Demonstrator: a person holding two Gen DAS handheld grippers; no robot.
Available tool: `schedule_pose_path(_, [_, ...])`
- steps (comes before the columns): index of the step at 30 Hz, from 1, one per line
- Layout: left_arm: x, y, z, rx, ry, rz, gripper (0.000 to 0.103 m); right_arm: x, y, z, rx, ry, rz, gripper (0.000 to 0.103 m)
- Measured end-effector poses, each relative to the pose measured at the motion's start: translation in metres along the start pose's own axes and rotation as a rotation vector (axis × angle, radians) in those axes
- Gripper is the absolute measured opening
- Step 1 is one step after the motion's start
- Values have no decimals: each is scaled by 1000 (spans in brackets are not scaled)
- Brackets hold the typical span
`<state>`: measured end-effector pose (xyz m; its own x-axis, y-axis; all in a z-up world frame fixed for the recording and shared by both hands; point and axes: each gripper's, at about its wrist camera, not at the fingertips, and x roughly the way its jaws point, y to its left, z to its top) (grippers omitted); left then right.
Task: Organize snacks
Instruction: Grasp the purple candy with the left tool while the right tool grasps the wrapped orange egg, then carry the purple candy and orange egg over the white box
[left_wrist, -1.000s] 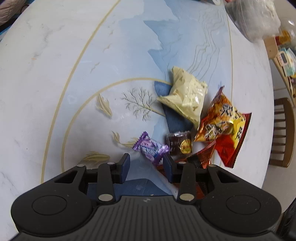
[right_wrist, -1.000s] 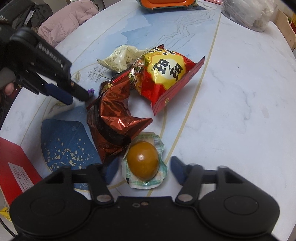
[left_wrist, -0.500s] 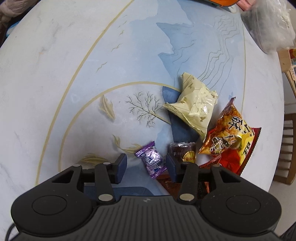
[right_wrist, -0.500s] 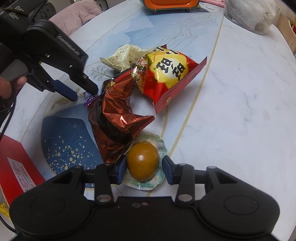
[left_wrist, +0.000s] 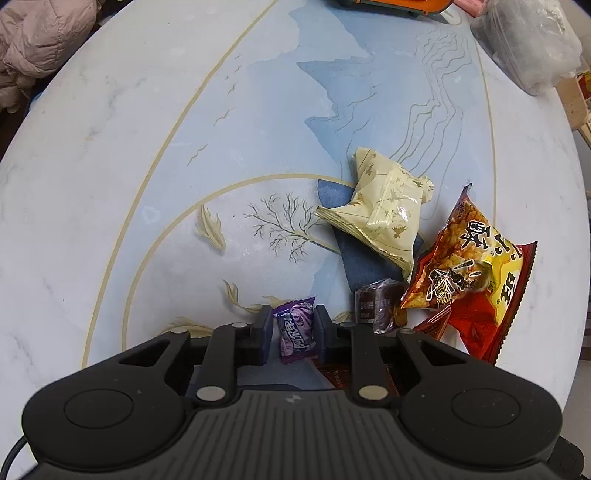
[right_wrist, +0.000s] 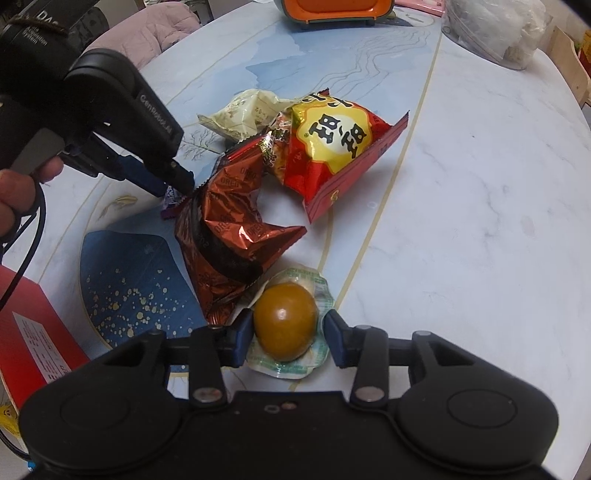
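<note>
Left gripper: points steeply down at the worktop; its jaws have just been closing and now stand narrow, pads against both sides of the purple candy.
Purple candy: small wrapped sweet with white lettering, lying on the worktop between the left jaws; from the right wrist view only a corner of it shows beside the brown bag.
Right gripper: also angled down; jaws have drawn in over the last second and sit close on the packed egg, the left pad touching it, the right pad at the edge of the wrapper.
Packed egg: brown egg sealed in clear wrapping with green print, resting on the worktop between the right jaws, just beside the brown bag.
Brown bag: crumpled shiny brown foil snack bag, between the egg and the red bag, touching both.
Red bag: red and yellow snack pack with bold characters, leaning over the top of the brown bag.
Cream pack: pale yellow pouch with gold print, beyond the red bag.
Dark sweet: small brown wrapped piece, just right of the left gripper.
Worktop: round, marble-look with a blue landscape print.
Person's hand: holds the left gripper's handle.
</note>
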<state>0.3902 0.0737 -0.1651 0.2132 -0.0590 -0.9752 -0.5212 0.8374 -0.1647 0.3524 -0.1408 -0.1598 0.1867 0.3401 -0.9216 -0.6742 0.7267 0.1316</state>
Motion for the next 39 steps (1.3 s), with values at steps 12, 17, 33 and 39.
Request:
schedule_pose_path(12, [-13,9,-6,3,-22,-2,18,-16,-8,-1,63,-39,-11,39])
schedule_pose_path(17, [-35,12,-10,26,-53,-5,18,-36,-6,0,81,-72,2,39])
schedule_pose_path(33, [-135,38,-36,110,-171,-53,18,-119,32,-4,64,-208,9,39])
schedule_pose_path(39, [-173,56,-57,138,-206,-67,18,-150,58,-9,39,-253,8,39])
